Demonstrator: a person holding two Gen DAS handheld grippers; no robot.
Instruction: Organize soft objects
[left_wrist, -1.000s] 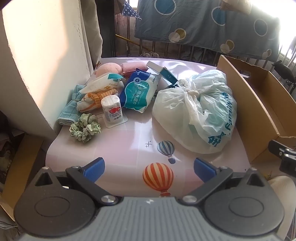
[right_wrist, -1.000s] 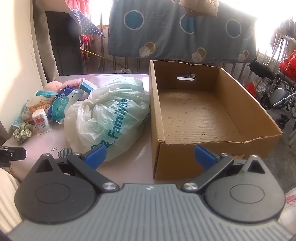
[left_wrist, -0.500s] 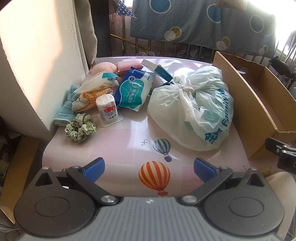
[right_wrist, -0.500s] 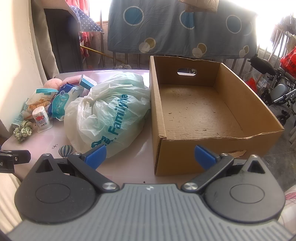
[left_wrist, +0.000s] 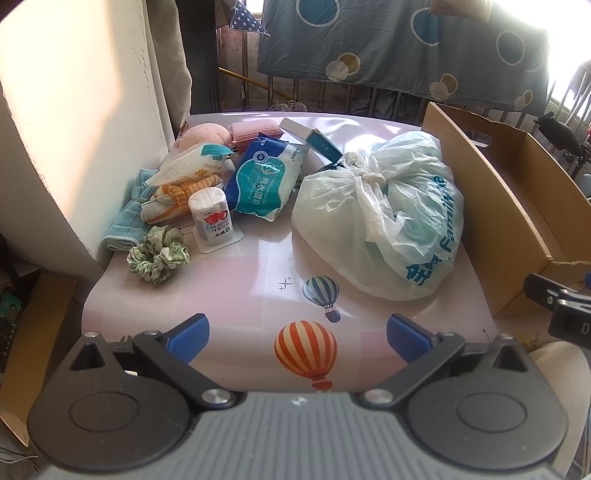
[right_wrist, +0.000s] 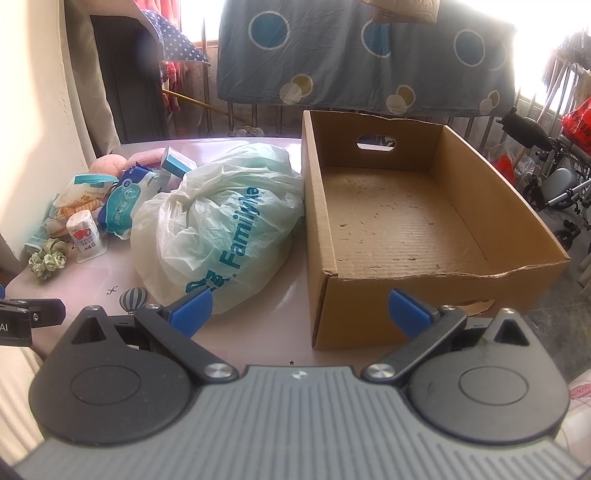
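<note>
Soft objects (left_wrist: 258, 184) sit untouched on the worktop (left_wrist: 240, 288); both released tools (left_wrist: 297, 330) (right_wrist: 301, 308) have drifted closer, box (right_wrist: 406, 221) empty.

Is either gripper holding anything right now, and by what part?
Nothing is held. The left gripper and right gripper are both open, short of the plastic bag and box.

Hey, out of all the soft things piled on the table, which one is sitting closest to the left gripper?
The green scrunchie. It lies alone at the front of the pile, ahead of the folded blue cloth and the striped cloth behind it.
</note>
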